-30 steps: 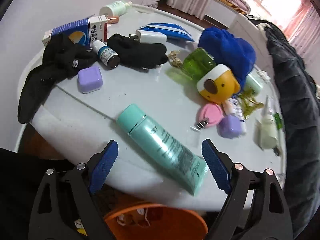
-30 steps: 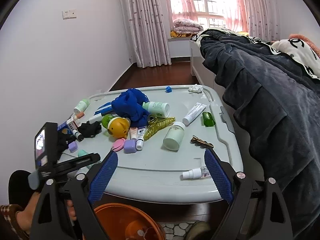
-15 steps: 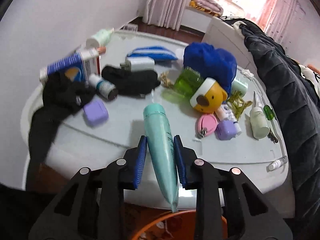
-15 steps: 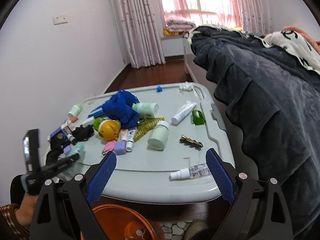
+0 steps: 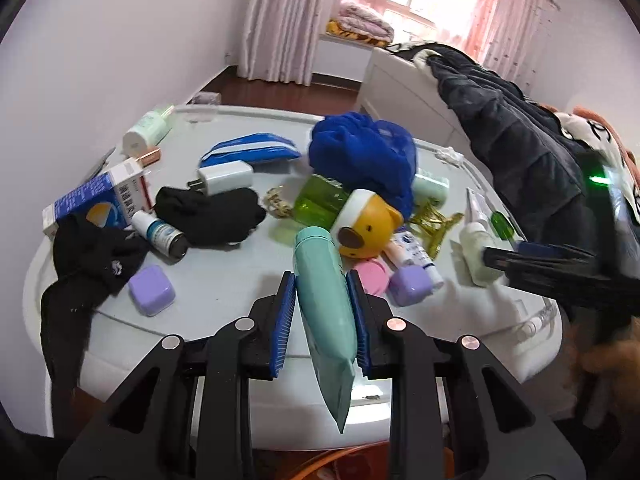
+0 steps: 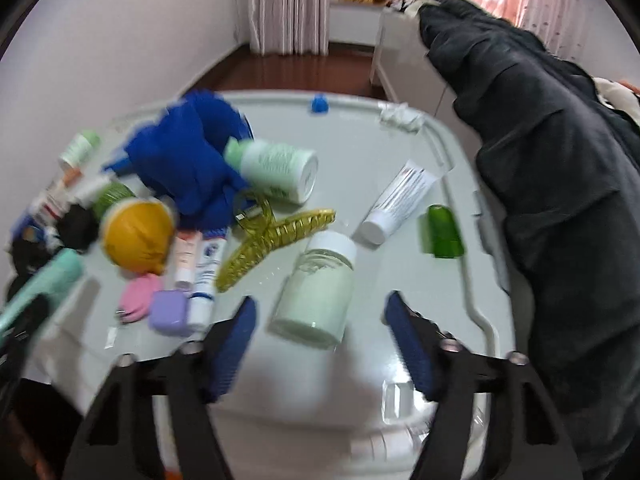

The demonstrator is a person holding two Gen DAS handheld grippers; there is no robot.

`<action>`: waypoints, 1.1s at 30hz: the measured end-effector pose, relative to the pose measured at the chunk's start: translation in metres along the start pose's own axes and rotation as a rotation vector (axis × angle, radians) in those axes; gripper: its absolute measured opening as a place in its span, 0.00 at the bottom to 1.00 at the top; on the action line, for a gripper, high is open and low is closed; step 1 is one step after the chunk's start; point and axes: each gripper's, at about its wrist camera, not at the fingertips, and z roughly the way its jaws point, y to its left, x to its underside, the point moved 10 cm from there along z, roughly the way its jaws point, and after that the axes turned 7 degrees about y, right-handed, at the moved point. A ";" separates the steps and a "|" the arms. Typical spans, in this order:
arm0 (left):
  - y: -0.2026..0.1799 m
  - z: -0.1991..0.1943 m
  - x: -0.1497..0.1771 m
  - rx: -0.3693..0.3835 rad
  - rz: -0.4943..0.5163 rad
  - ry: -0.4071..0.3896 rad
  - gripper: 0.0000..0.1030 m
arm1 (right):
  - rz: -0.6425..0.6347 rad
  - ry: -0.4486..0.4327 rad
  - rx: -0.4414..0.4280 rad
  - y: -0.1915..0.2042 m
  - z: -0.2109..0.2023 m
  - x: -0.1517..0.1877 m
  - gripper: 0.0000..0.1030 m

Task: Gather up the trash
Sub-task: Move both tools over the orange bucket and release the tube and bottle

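My left gripper is shut on a teal squeeze tube, held off the table with its flat end pointing down over the orange bin. The tube also shows at the left edge of the right wrist view. My right gripper is open and empty above the near part of the grey table, just in front of a pale green jar with a white cap. A small clear bottle lies below the right finger, blurred.
The table holds a blue mesh sponge, a yellow bear toy, black socks, a blue-and-white box, purple cases, a gold hair clip, a white tube and a green cap. Dark bedding lies to the right.
My left gripper closed on the teal tube and lifted it off the table. My right gripper moved forward and down towards the pale green jar.
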 end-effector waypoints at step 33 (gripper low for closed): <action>-0.038 -0.053 0.190 0.147 0.228 0.468 0.25 | -0.047 0.298 -0.350 0.094 -0.064 0.246 0.40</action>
